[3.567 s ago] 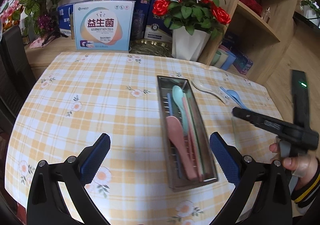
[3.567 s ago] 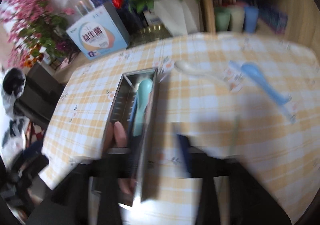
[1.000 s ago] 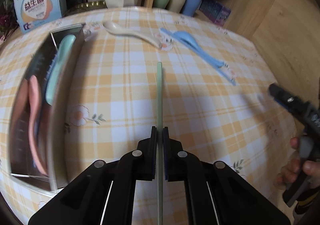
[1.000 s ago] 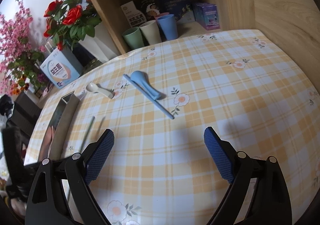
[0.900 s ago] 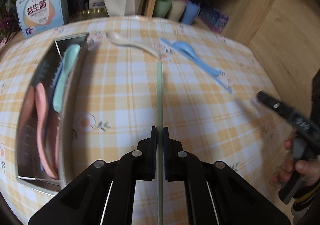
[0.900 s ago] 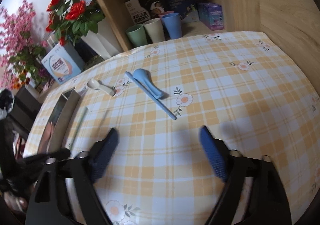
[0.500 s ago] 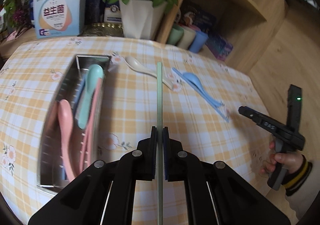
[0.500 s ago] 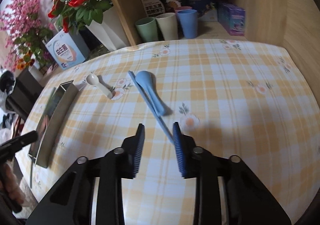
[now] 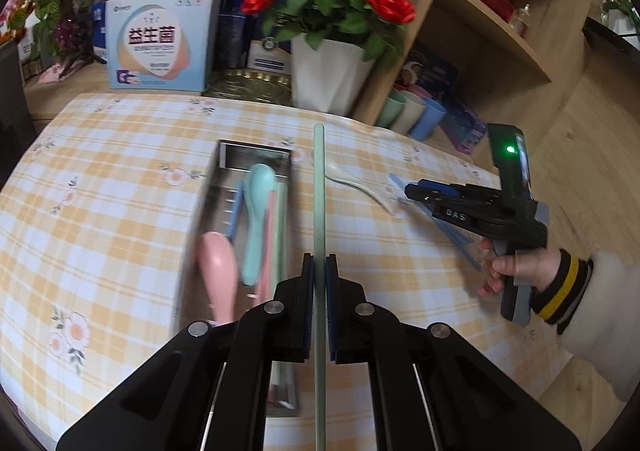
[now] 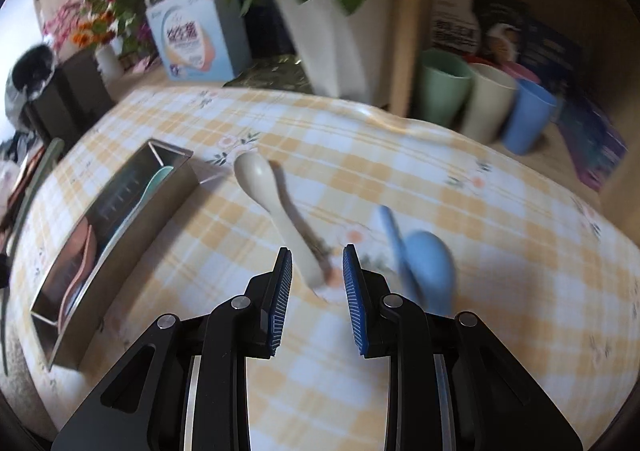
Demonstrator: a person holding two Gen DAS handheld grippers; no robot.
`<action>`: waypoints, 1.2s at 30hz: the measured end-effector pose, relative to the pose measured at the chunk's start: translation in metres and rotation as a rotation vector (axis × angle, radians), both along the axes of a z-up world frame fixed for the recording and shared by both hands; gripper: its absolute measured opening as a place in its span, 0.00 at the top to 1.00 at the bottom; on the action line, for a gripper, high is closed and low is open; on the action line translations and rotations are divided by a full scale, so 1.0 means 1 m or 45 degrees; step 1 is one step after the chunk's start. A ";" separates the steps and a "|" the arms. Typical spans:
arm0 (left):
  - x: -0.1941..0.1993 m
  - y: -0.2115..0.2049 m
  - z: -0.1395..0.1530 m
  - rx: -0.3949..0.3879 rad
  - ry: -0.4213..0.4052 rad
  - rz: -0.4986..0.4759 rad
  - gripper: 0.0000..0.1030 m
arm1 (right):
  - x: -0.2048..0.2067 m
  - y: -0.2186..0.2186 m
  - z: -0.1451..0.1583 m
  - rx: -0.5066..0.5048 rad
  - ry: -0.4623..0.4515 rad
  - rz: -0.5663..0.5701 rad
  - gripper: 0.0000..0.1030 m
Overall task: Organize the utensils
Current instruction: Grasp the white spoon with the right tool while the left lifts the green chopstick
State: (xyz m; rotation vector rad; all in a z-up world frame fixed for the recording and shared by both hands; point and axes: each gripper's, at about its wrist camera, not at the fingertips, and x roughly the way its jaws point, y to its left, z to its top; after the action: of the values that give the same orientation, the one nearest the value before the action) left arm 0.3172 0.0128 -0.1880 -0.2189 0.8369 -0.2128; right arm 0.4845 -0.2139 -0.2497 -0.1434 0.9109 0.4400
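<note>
Over the metal tray (image 9: 208, 211), green chopstick (image 9: 319, 187), previously farther right.

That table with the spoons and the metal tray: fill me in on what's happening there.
A person is sorting utensils with a gripper in each hand. The left gripper is shut on a green chopstick, held beside the metal tray, which already holds a pink spoon and a teal spoon. The right gripper, its jaws just narrowed and empty, hovers over the white spoon. A blue spoon also lies loose on the tablecloth.

Left hand-held gripper (image 9: 319, 271) clamped, right (image 10: 316, 271) narrowed.
</note>
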 end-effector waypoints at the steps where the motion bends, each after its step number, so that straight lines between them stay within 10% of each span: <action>1: 0.001 0.004 -0.001 -0.005 0.002 0.011 0.95 | 0.005 0.008 -0.003 -0.022 0.008 0.017 0.75; 24: 0.008 0.038 -0.012 -0.079 0.039 0.088 0.95 | 0.046 0.052 -0.039 -0.078 0.229 0.054 0.86; 36: 0.001 0.041 -0.004 -0.066 0.036 0.086 0.95 | 0.001 0.021 -0.025 0.083 0.187 -0.237 0.86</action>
State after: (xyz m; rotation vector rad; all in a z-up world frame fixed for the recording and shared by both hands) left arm 0.3177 0.0541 -0.1917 -0.2989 0.8512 -0.1687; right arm 0.4855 -0.1927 -0.2750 0.0337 1.0427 0.3096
